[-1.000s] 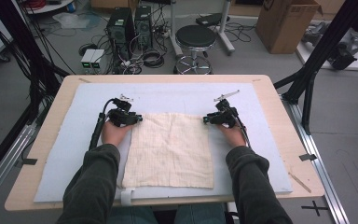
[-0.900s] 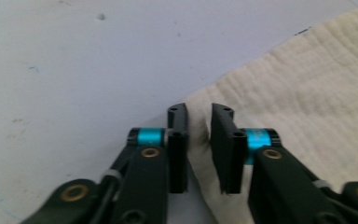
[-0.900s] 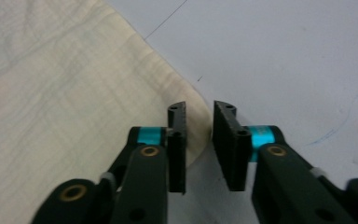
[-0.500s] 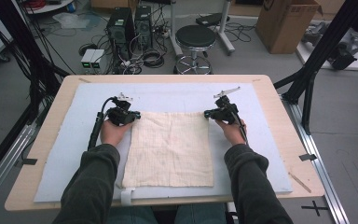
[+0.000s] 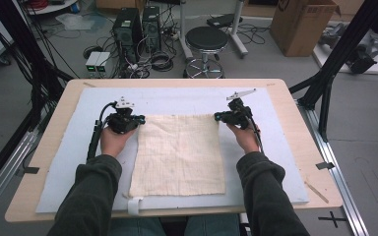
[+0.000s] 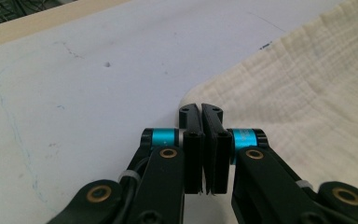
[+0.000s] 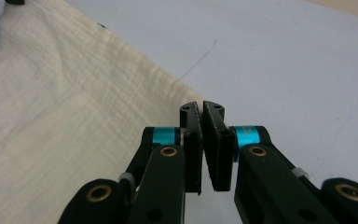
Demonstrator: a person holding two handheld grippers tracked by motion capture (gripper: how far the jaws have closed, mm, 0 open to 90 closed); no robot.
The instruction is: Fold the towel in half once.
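A cream square cloth (image 5: pixel 177 152) lies flat on the pale blue mat (image 5: pixel 187 98). My left gripper (image 5: pixel 139 118) is at the cloth's far left corner, shut on it. In the left gripper view the closed gripper (image 6: pixel 201 109) pinches the corner of the cloth (image 6: pixel 307 93). My right gripper (image 5: pixel 218 117) is at the far right corner. In the right gripper view that gripper (image 7: pixel 201 107) is shut on the edge of the cloth (image 7: pixel 51 116), which wrinkles toward the jaws. Both hands hold the grippers from the near side.
The mat covers most of the wooden table (image 5: pixel 49 147). A white tag (image 5: pixel 135 205) sticks out at the mat's front edge. Beyond the table stand a black stool (image 5: pixel 205 39), computer towers (image 5: pixel 133 24) and a cardboard box (image 5: pixel 300 24).
Both grippers have drawn in to the cloth's far corners and risen slightly. The cloth's far edge now runs straight between them.
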